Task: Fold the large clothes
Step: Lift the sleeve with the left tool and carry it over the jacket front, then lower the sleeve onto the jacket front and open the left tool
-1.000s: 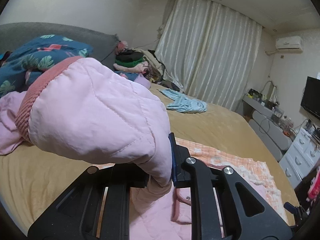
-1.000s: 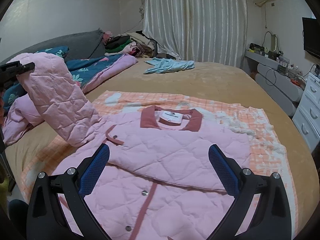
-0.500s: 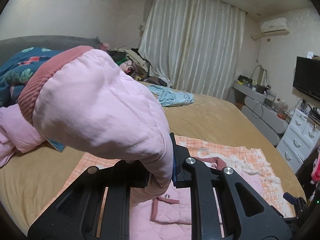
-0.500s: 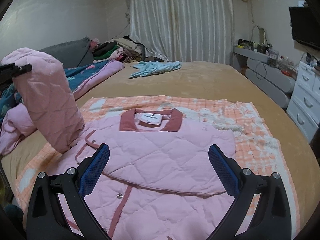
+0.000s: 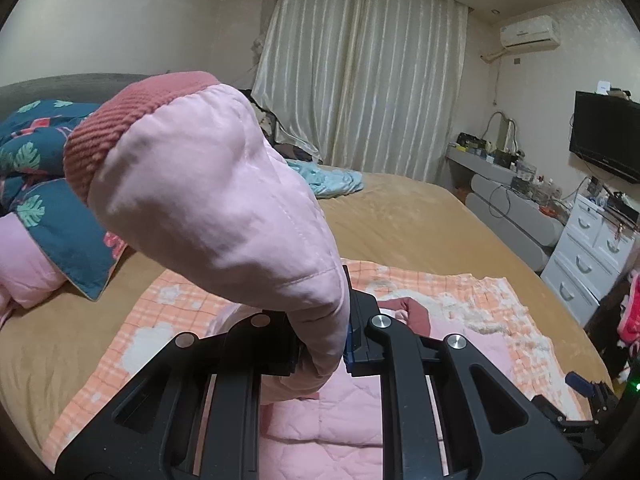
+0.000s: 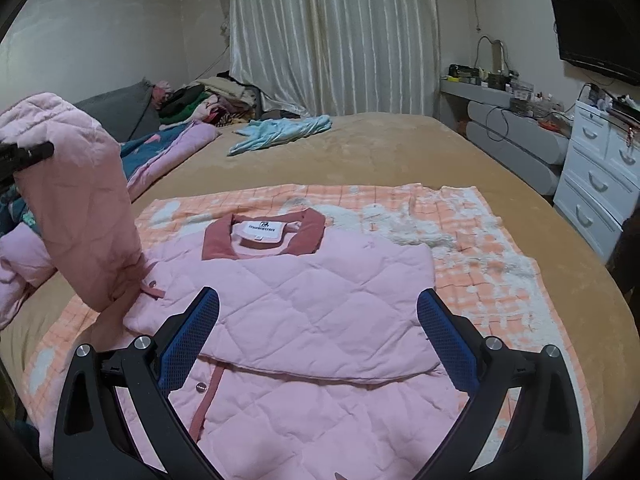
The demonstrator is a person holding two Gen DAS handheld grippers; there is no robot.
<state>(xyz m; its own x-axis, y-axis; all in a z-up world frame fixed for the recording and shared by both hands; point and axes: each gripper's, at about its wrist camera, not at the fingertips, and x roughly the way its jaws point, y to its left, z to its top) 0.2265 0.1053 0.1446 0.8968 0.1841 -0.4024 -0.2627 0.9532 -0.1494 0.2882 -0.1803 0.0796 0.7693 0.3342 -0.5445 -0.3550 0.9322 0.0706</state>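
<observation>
Left wrist view: the left gripper (image 5: 322,334) pinches the raised sleeve (image 5: 224,216) of the pink quilted jacket (image 6: 304,304) lying on the orange checked blanket (image 6: 480,280); the right gripper (image 6: 318,344) hovers spread, empty.

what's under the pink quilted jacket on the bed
An orange-and-white checked blanket lies under the pink quilted jacket, showing around its edges, on the tan bed cover. Whatever lies beneath the jacket's middle is covered.

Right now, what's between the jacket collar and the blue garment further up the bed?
In the right wrist view, past the collar comes a strip of orange checked blanket, then bare tan bedspread up to the blue garment.
</observation>
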